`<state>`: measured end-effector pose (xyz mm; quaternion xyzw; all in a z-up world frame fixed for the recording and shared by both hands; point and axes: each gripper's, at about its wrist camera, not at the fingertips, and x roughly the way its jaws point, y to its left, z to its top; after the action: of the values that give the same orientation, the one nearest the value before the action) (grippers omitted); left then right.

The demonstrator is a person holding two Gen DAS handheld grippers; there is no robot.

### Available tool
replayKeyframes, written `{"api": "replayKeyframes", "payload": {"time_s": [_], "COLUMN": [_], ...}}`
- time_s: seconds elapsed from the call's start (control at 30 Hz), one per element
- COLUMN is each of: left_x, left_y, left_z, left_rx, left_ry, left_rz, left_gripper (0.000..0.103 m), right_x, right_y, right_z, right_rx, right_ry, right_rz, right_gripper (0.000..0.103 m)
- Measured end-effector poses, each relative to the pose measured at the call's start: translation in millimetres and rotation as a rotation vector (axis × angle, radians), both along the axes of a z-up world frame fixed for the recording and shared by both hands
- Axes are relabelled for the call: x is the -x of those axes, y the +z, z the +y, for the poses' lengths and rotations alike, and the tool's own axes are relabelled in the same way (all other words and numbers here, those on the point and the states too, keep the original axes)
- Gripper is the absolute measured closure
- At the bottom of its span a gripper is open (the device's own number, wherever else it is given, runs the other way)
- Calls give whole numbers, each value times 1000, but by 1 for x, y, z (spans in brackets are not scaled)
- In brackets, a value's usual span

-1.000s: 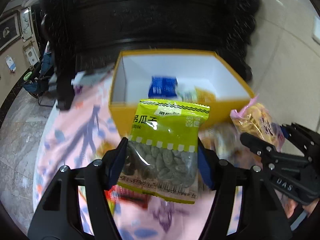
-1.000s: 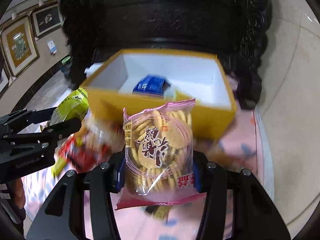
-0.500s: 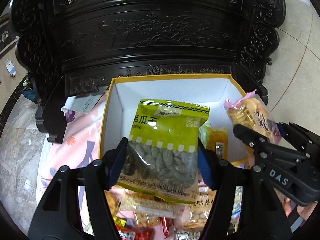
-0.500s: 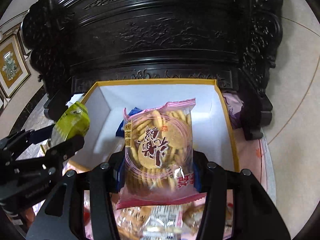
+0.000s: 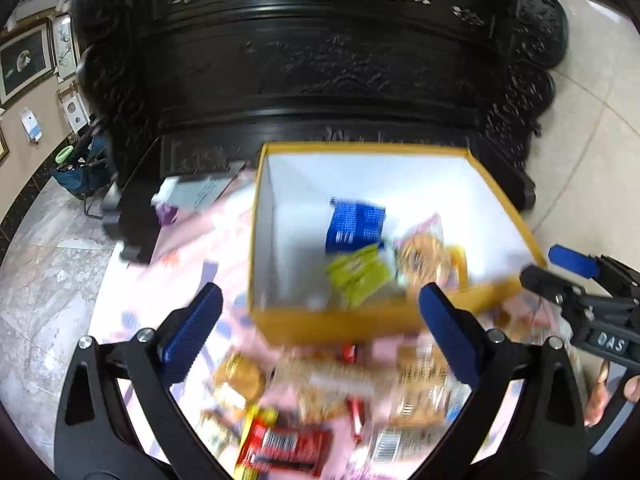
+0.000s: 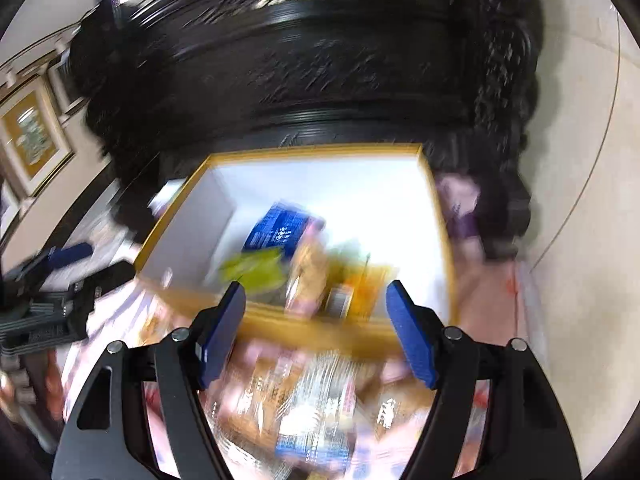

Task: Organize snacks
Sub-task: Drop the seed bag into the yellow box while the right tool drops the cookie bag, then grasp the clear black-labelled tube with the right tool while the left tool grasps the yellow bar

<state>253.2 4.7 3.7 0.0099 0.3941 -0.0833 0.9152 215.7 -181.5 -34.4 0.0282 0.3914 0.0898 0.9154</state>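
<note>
A yellow box (image 5: pixel 344 326) (image 6: pixel 320 334) with a white inside stands on the pink cloth. In it lie the green seed packet (image 5: pixel 358 276) (image 6: pixel 254 270), the pink cracker bag (image 5: pixel 424 250) (image 6: pixel 306 276), a blue packet (image 5: pixel 354 226) (image 6: pixel 280 230) and an orange packet (image 6: pixel 360 284). My left gripper (image 5: pixel 318 330) hangs before the box's near wall, its jaws opening wide with nothing between them. My right gripper (image 6: pixel 316 328) is likewise before that wall, jaws opening and empty; it also shows at the right of the left wrist view (image 5: pixel 560 276). Both views are blurred.
Several loose snack packets (image 5: pixel 320 392) (image 6: pixel 316 400) lie heaped on the cloth (image 5: pixel 192 240) in front of the box. A dark carved wooden cabinet (image 5: pixel 320 60) rises close behind it. Tiled floor (image 5: pixel 40 280) lies to both sides of the table.
Both grippers carried their packets over the box and let go. The green packet and cracker bag now lie inside it. Both grippers have drawn back toward the near side with jaws wide.
</note>
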Motion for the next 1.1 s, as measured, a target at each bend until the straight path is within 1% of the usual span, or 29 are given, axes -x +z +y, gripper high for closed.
{"api": "replayKeyframes", "payload": {"time_s": [0.1, 0.13, 0.17, 0.23, 0.33, 0.43, 0.57, 0.6, 0.63, 0.67, 0.7, 0.73, 0.8, 0.87, 0.97, 1.0, 1.1], "left_x": [37, 46, 56, 81, 104, 122, 136, 138, 139, 140, 143, 143, 144, 143, 137, 135, 125], "left_y": [-21, -27, -34, -50, -68, -84, -98, -101, -103, -104, -106, -105, -105, -108, -117, -120, -132], "left_z": [14, 19, 25, 43, 64, 79, 89, 92, 95, 98, 98, 98, 99, 96, 90, 88, 81], "left_rx": [-20, -18, -18, -16, -1, 9, 2, 6, 6, 6, 5, 6, 3, -8, -24, -21, -27], "left_ry": [12, 15, 26, 80, 129, 148, 163, 166, 171, 176, 179, 180, 168, 144, 126, 121, 107], "left_rz": [27, 35, 42, 52, 98, 148, 186, 197, 203, 209, 211, 211, 208, 210, 223, 227, 239], "left_gripper": [3, 3, 3, 3, 3, 3, 3, 3, 3, 3, 3, 3, 3, 3, 3, 3, 3], "right_x": [32, 46, 53, 60, 57, 55, 46, 45, 44, 47, 51, 58, 72, 84, 98, 99, 96], "right_y": [-33, -52, -63, -85, -107, -116, -131, -134, -138, -138, -138, -138, -138, -139, -143, -143, -144], "right_z": [15, 25, 31, 43, 51, 56, 62, 61, 59, 56, 55, 59, 68, 75, 86, 86, 91], "right_rx": [-9, -8, -2, 34, 67, 87, 73, 54, 5, -23, -38, -24, 6, 1, 45, 50, 48], "right_ry": [115, 166, 188, 212, 225, 229, 244, 241, 221, 199, 184, 175, 177, 175, 156, 154, 142], "right_rz": [70, 109, 129, 154, 202, 192, 212, 217, 236, 235, 242, 251, 260, 256, 206, 194, 197], "right_gripper": [29, 29, 29, 29, 29, 29, 28, 27, 26, 26, 26, 26, 34, 35, 34, 31, 26]}}
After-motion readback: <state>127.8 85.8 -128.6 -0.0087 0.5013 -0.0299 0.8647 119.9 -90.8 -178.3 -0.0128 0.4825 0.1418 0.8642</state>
